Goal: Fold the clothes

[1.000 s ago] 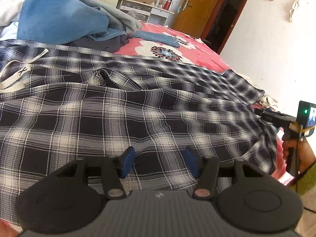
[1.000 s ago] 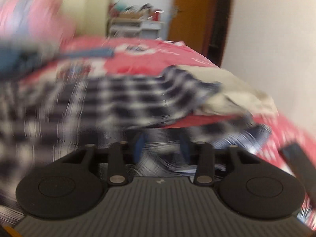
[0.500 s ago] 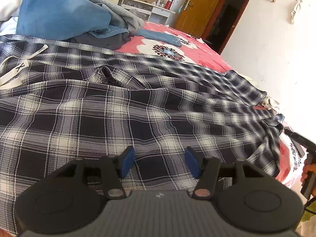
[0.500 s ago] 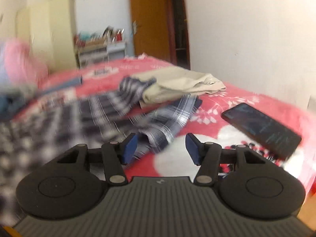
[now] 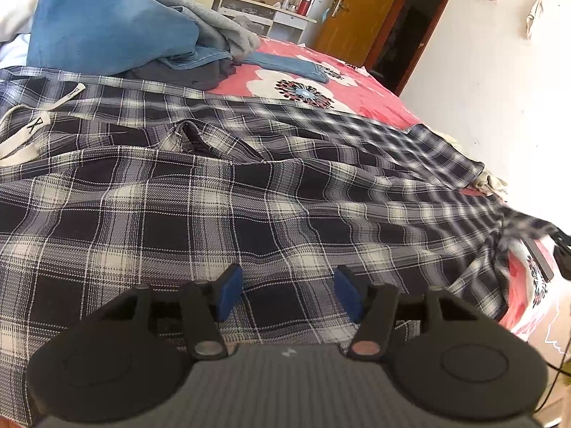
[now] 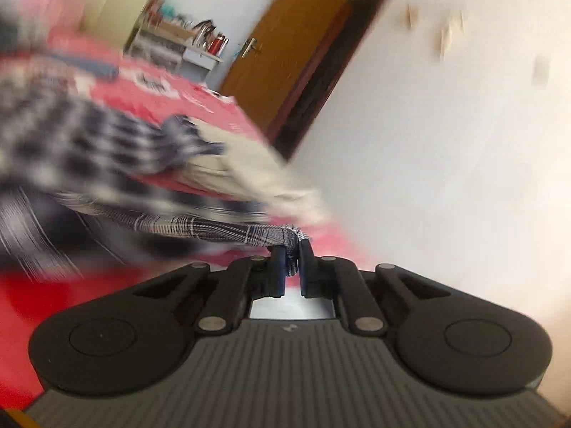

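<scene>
Your right claw (image 6: 292, 262) clamped on plaid shirt (image 5: 214, 192) edge; left claw (image 5: 287, 294) apart above shirt. Strap (image 5: 34, 126) marked "X".

Hardly any legible text is found in either view. One mark only can be made out: an "X"-like black sign printed on the cream drawstring band (image 5: 34, 126), which lies on the plaid garment (image 5: 249, 207) at its far left edge, seen in the left wrist view. A small pale logo is stamped on each gripper's grey ribbed housing, top centre, but it is too small to be read. Items on the white shelf unit (image 5: 264, 12) beyond the garment carry no readable labels; the right wrist view is too blurred for any lettering to be read.
</scene>
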A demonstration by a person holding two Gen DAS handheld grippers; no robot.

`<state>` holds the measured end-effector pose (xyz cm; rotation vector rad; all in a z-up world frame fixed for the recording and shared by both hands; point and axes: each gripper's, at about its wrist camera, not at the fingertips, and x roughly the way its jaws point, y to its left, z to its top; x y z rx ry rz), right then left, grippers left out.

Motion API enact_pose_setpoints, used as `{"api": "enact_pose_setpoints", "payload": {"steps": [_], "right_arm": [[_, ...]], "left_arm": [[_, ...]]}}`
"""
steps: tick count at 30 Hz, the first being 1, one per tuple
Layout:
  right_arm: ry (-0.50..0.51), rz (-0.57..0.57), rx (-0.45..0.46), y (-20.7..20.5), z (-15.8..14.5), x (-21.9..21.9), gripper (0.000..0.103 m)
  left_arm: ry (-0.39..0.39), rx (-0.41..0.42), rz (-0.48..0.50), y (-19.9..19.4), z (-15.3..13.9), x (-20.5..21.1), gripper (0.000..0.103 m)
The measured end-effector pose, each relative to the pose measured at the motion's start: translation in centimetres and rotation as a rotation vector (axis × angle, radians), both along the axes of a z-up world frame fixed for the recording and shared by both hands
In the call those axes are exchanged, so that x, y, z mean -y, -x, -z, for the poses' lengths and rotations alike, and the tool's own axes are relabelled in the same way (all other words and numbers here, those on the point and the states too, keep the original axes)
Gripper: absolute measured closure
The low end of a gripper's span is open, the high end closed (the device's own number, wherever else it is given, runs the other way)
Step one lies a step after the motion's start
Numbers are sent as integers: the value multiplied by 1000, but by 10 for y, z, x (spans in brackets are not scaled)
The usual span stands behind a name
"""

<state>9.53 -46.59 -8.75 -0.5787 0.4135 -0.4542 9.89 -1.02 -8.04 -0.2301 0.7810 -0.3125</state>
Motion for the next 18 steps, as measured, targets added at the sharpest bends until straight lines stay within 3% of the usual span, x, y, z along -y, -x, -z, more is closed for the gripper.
{"api": "enact_pose_setpoints", "payload": {"steps": [3,7,11,12,14,16,18], "right_arm": [[185,4,-135,10,19,10,97],[358,56,-343,16,69,31,98],[310,171,-359,30,78,52,98],[254,204,-325,35,70,56,98],[13,223,-193,47,42,61,96],[-313,170,-53,59,17,66,95],[-702,103,66,67,3,75,88]], "left_arm": [[10,2,1,0,1,-1,45],[10,9,5,0,1,-1,45],[15,10,8,-1,1,-3,45],[20,9,4,0,1,-4,45],[29,8,-3,1,0,-5,45],[36,9,-11,4,-2,-7,45],[49,15,-17,12,-6,-11,45]]}}
